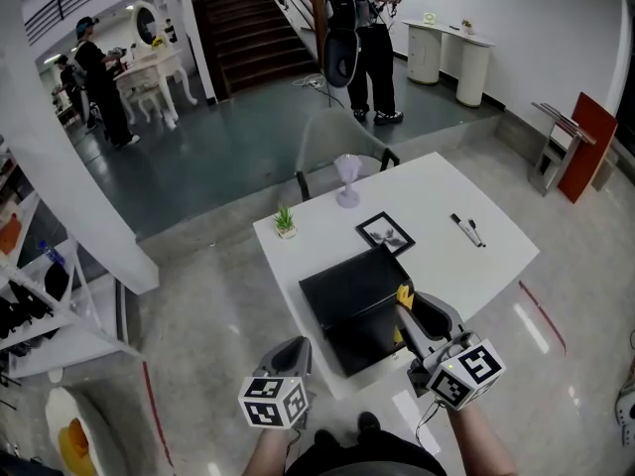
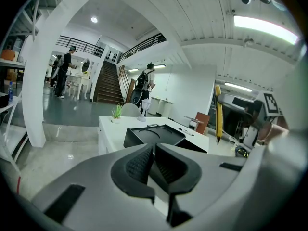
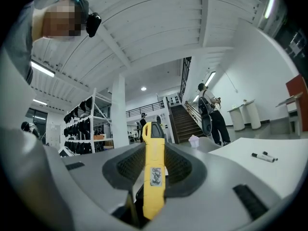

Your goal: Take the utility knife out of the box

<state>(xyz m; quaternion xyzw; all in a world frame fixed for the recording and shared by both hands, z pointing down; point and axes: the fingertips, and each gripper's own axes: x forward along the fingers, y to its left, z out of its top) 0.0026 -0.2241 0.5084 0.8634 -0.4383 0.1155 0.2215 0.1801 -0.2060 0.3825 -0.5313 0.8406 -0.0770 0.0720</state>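
The black box (image 1: 352,300) lies open on the white table (image 1: 476,266), near its front edge. My right gripper (image 1: 410,315) is over the box's right side, shut on the yellow utility knife (image 1: 404,294). In the right gripper view the utility knife (image 3: 154,172) stands lengthwise between the pads (image 3: 180,167), its black tip poking out past them. My left gripper (image 1: 293,353) hangs off the table's front left edge, shut with nothing in it; its pads (image 2: 139,165) meet. From the left gripper view the box (image 2: 154,136) lies ahead and the knife (image 2: 218,112) hangs upright at the right.
On the table stand a small potted plant (image 1: 286,221), a purple glass (image 1: 347,181), a framed picture (image 1: 385,233) and two markers (image 1: 466,229). A chair (image 1: 342,142) sits at the table's far side. People stand farther back by the stairs (image 1: 248,28).
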